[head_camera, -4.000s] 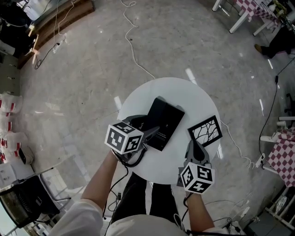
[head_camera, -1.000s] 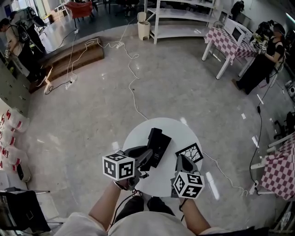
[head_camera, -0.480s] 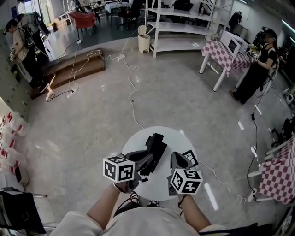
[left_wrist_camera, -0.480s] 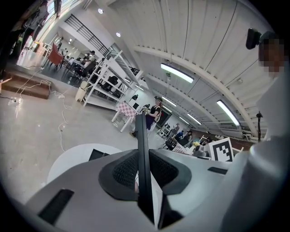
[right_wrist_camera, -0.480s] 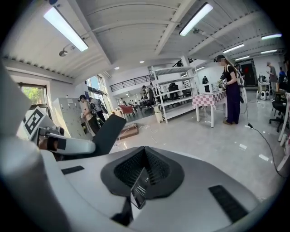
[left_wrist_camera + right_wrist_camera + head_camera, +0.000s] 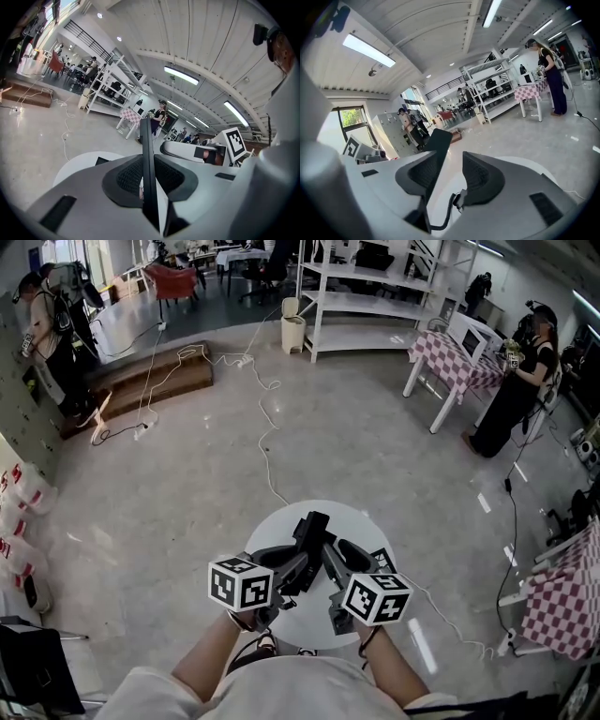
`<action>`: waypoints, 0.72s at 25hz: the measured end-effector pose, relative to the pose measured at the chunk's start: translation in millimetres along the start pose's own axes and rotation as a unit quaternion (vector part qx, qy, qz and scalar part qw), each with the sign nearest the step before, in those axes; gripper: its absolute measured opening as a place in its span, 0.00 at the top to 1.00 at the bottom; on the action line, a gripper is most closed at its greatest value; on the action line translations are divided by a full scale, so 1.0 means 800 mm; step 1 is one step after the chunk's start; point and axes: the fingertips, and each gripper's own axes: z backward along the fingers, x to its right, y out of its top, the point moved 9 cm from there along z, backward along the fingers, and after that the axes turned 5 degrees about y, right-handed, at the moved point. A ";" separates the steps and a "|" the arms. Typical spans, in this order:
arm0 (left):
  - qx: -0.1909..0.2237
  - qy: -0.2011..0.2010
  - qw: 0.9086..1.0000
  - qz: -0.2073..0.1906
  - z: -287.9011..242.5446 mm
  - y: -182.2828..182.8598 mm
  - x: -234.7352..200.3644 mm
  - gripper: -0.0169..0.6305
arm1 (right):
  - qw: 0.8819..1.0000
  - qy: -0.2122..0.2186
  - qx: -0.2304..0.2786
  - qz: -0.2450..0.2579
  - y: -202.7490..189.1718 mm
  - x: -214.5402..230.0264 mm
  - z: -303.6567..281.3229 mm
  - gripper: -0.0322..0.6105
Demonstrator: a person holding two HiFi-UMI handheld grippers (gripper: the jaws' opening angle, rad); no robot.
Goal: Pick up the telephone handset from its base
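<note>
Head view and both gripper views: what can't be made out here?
- Telephone base: not identifiable in head view; the left gripper and right gripper cover the near table.
- Black slab between the left fingers: left gripper view shows only its edge; its face is unreadable.
- Coiled cord: right gripper view, both ends hidden behind the fingers.
- Patterned frame: head view, mostly hidden under the right gripper's cube.

overhead and jaw-level views, common table (image 6: 361, 521)
</note>
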 end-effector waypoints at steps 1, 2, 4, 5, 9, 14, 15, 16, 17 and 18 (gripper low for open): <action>0.002 -0.001 1.000 0.000 0.000 -0.002 0.000 0.85 | 1.000 0.008 -0.005 0.001 0.001 -0.005 -0.004 0.67; 0.004 -0.001 1.000 0.000 -0.001 -0.003 0.001 0.85 | 1.000 0.014 -0.007 -0.001 0.001 -0.009 -0.008 0.66; 0.009 -0.004 1.000 -0.005 -0.002 -0.007 0.004 0.85 | 0.999 0.029 -0.007 -0.018 0.002 -0.015 -0.012 0.60; 0.013 -0.007 1.000 -0.008 -0.002 -0.009 0.005 0.85 | 0.999 0.039 -0.007 -0.030 0.001 -0.018 -0.014 0.57; 0.036 -0.018 0.998 -0.037 -0.002 -0.015 0.012 0.85 | 0.995 0.068 -0.008 -0.067 0.000 -0.023 -0.020 0.48; 0.037 -0.015 0.995 -0.094 -0.006 -0.023 0.023 0.85 | 0.995 0.055 -0.019 -0.082 -0.001 -0.018 -0.021 0.46; 0.037 -0.017 0.994 -0.102 -0.006 -0.025 0.024 0.85 | 0.995 0.053 -0.020 -0.084 -0.001 -0.018 -0.022 0.46; 0.038 -0.020 0.993 -0.109 -0.006 -0.027 0.026 0.84 | 0.995 0.050 -0.021 -0.084 -0.002 -0.018 -0.023 0.46; 0.038 -0.023 0.993 -0.114 -0.005 -0.029 0.027 0.84 | 0.995 0.044 -0.023 -0.081 -0.002 -0.018 -0.024 0.46; 0.038 -0.025 0.992 -0.117 -0.005 -0.031 0.027 0.85 | 0.996 0.038 -0.026 -0.077 -0.003 -0.018 -0.024 0.46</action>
